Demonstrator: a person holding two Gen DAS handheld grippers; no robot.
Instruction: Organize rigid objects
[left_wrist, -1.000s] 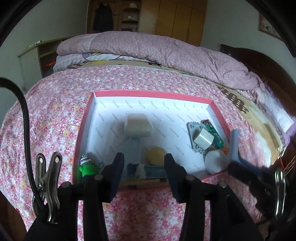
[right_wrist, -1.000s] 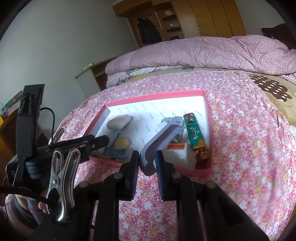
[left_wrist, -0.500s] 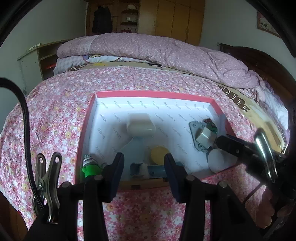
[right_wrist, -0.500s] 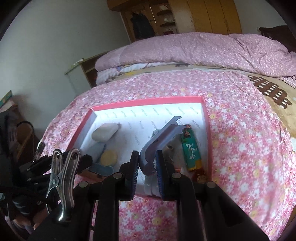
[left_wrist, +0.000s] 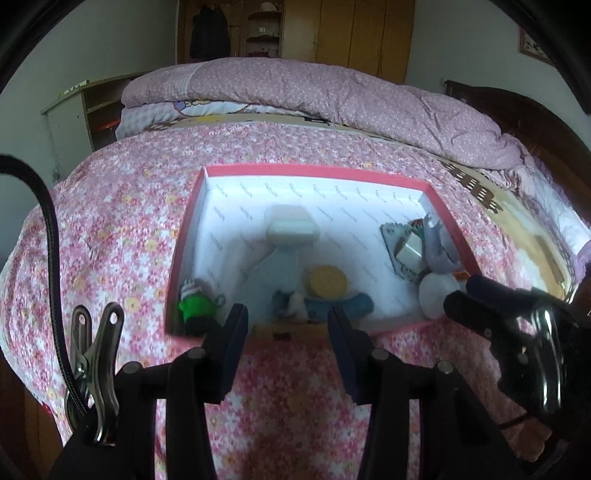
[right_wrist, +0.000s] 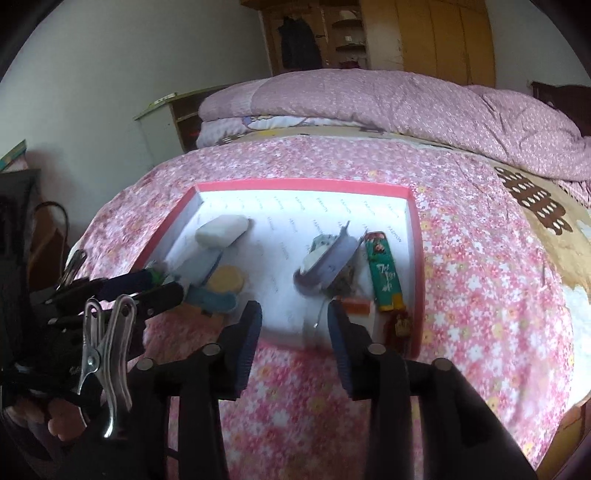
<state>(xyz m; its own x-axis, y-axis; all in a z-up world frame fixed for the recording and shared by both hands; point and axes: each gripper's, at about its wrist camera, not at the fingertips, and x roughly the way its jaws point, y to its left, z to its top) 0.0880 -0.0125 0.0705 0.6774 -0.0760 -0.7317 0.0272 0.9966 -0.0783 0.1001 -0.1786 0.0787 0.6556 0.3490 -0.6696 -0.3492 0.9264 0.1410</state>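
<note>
Right wrist view: right hand-held gripper (right_wrist: 293, 314) just outside the near wall of the pink-rimmed box (right_wrist: 295, 183), jaws opening, nothing between them. Grey-purple curved piece (right_wrist: 328, 262) lying inside the box toward its right wall, propped on a heap of small parts, just beside the green lighter (right_wrist: 384, 273). Left hand-held gripper (left_wrist: 288, 319) part open and empty, at the box's near left corner.

Risks, judged from this alone:
- Propped so loosely, could slide off the heap or tip onto the lighter
- Could be caught and dragged out by a careless pull-back over the near wall
- Soft bedding under the box, so any press on the rim could tilt it and send the yellow disc (right_wrist: 225, 278) or the white bar (right_wrist: 221, 229) sliding
- Both tools crowded at the near wall; could knock together

No hard surface under the box, only the bed (right_wrist: 480, 295) with its pink flowered cover. Beyond the box's far wall, a folded pink quilt (right_wrist: 369, 99); behind that, a wooden wardrobe (right_wrist: 424, 37) and open shelves; off to the box's right, a dark headboard (left_wrist: 517, 118)
</note>
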